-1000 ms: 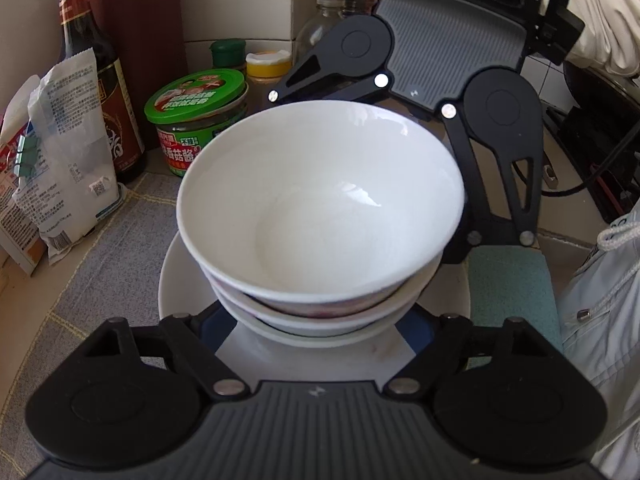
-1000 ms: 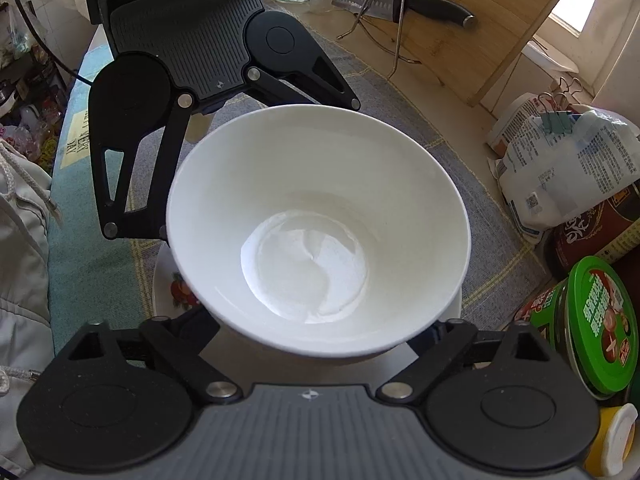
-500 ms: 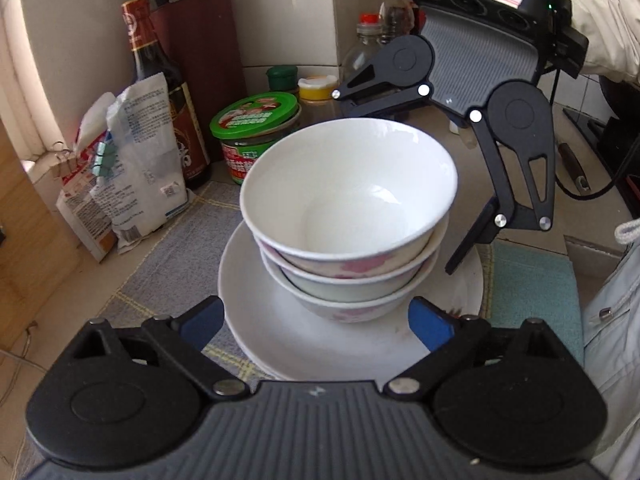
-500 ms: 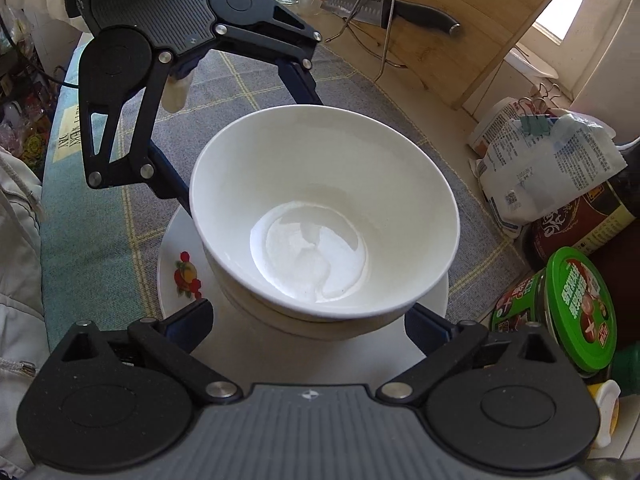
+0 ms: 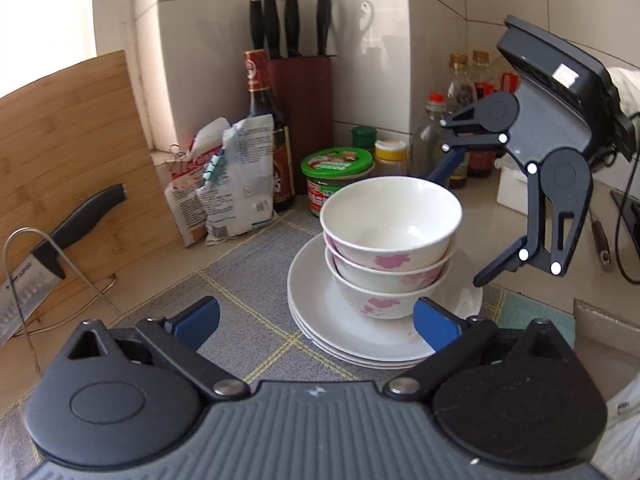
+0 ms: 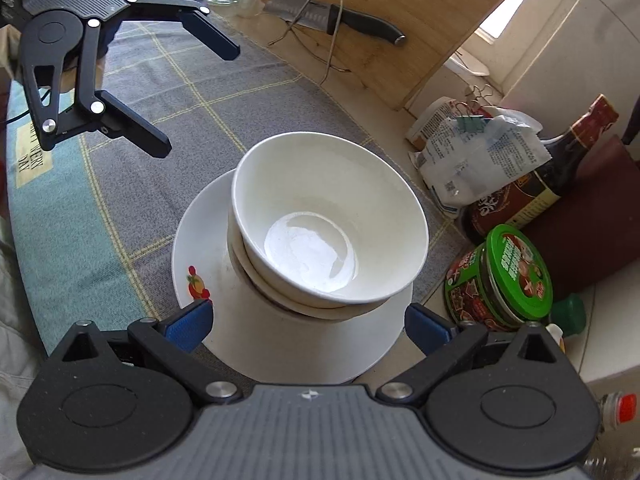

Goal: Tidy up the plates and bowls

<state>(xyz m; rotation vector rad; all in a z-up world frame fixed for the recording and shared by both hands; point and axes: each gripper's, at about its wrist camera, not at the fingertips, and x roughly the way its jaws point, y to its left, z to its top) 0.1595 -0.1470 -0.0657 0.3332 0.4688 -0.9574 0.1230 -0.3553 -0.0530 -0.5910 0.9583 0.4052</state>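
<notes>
Looks like the stacking step is basically wrapped up here. Three bowls (image 5: 390, 248) nested one inside the other, pink flower print on the outsides, sitting on a pile of white plates (image 5: 360, 332) on the grey checked mat (image 5: 240, 280) on the worktop (image 5: 480, 216). From the right wrist view, same pile seen from above: top bowl (image 6: 330, 224) empty and clean, top plate (image 6: 208, 256) with a little fruit print near its rim.

Left hand-held gripper (image 5: 316, 318) spread wide, having just been opening, nothing between the blue pads, off the crockery and on the near side of the stack. Right hand-held gripper (image 6: 308, 326) also spread, nothing pinched, pads either side of the plate edge but not pressing on anything. In each view the other gripper hangs in the air to one side of the bowls, clear of them.

Guessing the next move depends on whether any more dishes are lying around; none visible in these two views, so probably either done or off to move the whole pile somewhere. If moving it: needs both grippers low at the plate rims, not the bowls, since the tower looks tippy. Worth watching the green-lidded tub (image 5: 338, 176) and the soy sauce bottle (image 5: 266, 132) standing close behind. Cleaver (image 6: 332, 20) on the wooden board (image 6: 420, 16) well apart, no worry there.
</notes>
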